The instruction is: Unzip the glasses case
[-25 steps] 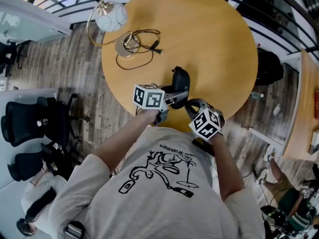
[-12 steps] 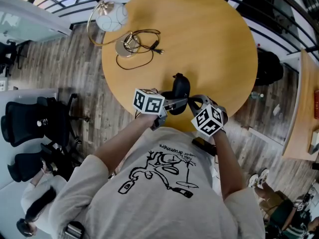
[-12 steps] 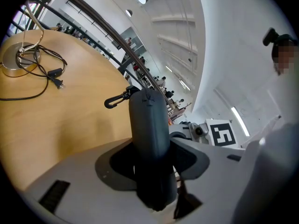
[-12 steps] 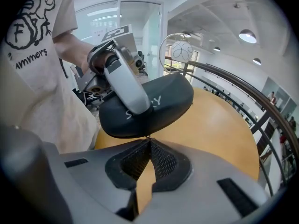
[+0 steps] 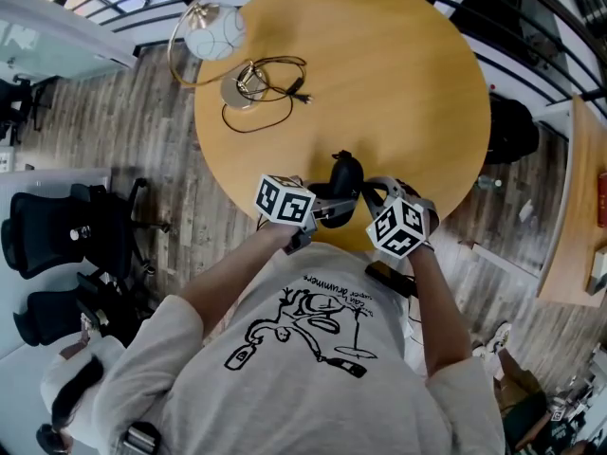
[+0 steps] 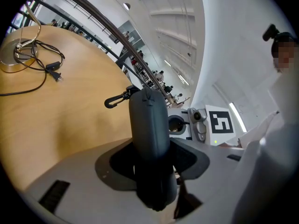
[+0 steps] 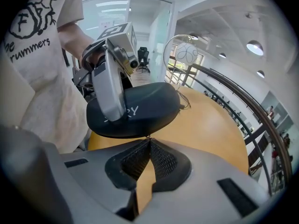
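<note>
Fingers (image 6: 114, 164) of the left gripper (image 6: 152, 162) clamp the glasses case (image 6: 148, 125) by one end, with a textured dark pad pressed flat on each side. The case sticks straight out from them over the near edge of the round counter (image 6: 56, 120). I take this as a steadying hold that keeps the case from sliding or twisting while the other side works the zip.

On the right gripper (image 7: 148, 141), the fingers (image 7: 163, 160) are pressed fully together. Their tips meet right at the seam along the case's lower edge. This looks like a pinch on the zip pull, though the pull itself is too small to make out. No gap shows along the seam, so the zip seems barely started, if at all.

The case is a dark, rounded, elongated shell with a matte, slightly fabric-like skin, and it looks stiff enough to take a firm clamp without caving in. A small black clip (image 6: 114, 101) hangs off its far end. The counter is smooth, pale wood. Well away from the case, a brass-coloured lamp base (image 5: 237, 88) and a thin black cord (image 5: 261, 93) lie on it.
</note>
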{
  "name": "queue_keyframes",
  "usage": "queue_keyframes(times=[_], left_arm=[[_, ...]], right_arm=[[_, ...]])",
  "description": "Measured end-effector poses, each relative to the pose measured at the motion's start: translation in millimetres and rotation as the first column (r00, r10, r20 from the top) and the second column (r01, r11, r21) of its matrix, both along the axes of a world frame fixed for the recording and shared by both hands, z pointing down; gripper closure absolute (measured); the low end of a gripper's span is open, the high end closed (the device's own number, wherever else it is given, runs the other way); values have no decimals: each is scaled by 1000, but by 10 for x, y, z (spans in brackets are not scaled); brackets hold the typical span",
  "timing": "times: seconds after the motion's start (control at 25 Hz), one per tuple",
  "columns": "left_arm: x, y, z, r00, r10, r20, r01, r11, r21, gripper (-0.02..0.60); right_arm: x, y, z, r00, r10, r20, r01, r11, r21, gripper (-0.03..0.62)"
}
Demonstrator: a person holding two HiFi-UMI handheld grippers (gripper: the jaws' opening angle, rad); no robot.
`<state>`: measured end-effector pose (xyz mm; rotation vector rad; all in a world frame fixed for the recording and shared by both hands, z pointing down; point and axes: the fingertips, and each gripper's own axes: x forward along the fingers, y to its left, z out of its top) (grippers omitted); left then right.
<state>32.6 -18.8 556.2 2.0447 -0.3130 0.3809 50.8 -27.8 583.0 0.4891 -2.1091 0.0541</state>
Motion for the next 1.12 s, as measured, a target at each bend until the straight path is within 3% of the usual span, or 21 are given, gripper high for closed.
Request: queue_keyframes(times=[0.4,0.64,0.8,1.0,1.04,1.12], left_arm=[[10,212,60,998,62,7,-62,998,-31,370],[34,343,120,994,109,17,-108,993,-50,370],[66,401,167,991,132,29,-130,989,-69,370],[85,467,230,984,174,50,-168,981,-92,370],[85,483,251,983,179,52,-173,980,-97,370],[79,495,307,983,176,60,-169,980,-101,365]], right_arm=[[34,-101,-65,993,-79,-92,87,992,87,572],[35,-153,-105,969,-154,-194,187,969,163,572],[44,-156,-111,922,-236,-307,311,924,225,572],[9,-170,-119,837,-310,-450,472,826,309,571],[9,-170,-103,836,-308,-454,472,826,309,571],[29,-163,-26,862,-283,-421,420,864,279,570]])
